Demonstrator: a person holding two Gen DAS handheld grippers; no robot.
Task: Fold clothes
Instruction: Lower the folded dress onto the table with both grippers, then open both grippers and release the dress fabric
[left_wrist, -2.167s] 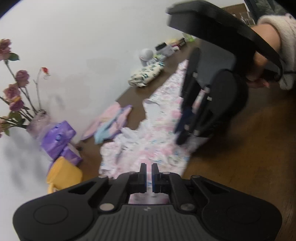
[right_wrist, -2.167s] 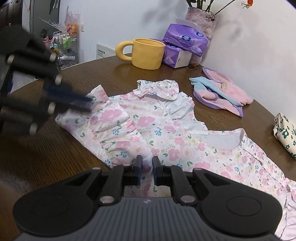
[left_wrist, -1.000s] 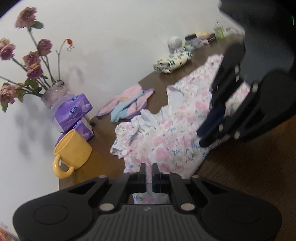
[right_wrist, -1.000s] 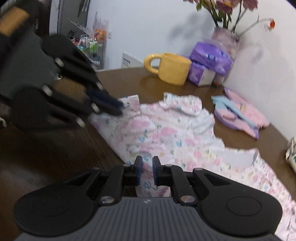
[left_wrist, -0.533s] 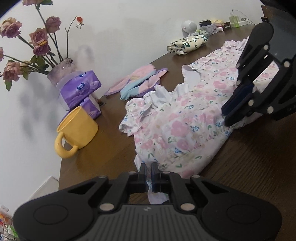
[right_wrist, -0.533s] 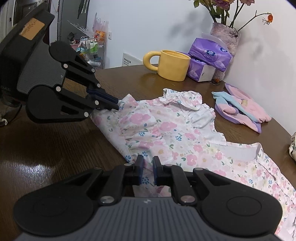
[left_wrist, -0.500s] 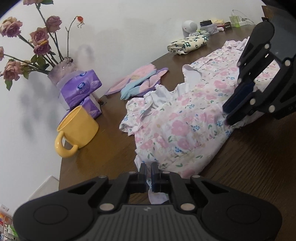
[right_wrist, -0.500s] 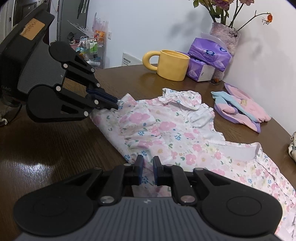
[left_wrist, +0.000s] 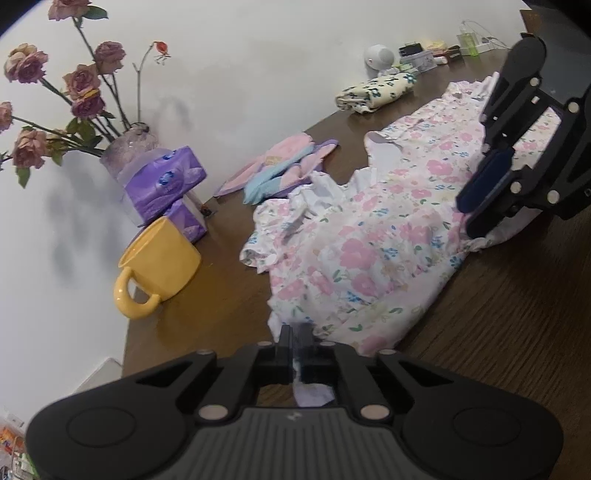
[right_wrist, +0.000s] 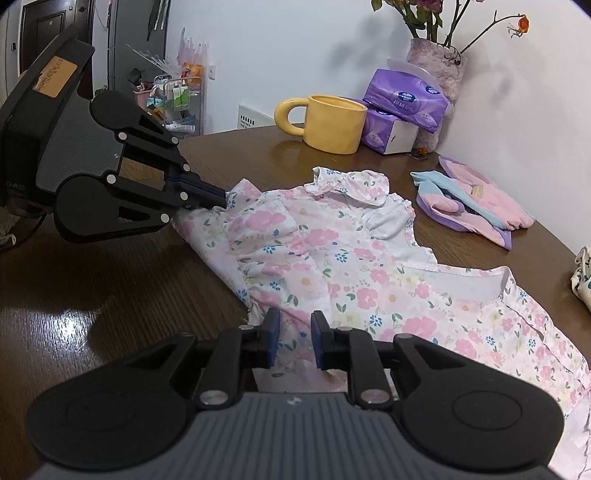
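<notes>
A white dress with pink flowers lies spread on the brown wooden table, one side folded in over its middle. My left gripper is shut on the dress's near edge, and white cloth shows behind its pads. In the right wrist view the left gripper pinches the corner of the dress at the left. My right gripper sits low over the dress's front edge. Its jaws are opening, with fabric lying in the gap and the pads apart from it. The left wrist view shows the right gripper at the right.
A yellow mug, purple tissue packs and a vase of roses stand by the white wall. A pink, blue and purple garment lies beyond the dress. A folded cream floral garment and small clutter sit further along.
Both grippers have come to rest low over the table with the dress's edge laid down. The right gripper's jaws have parted. The left gripper stays pinched on the cloth.
</notes>
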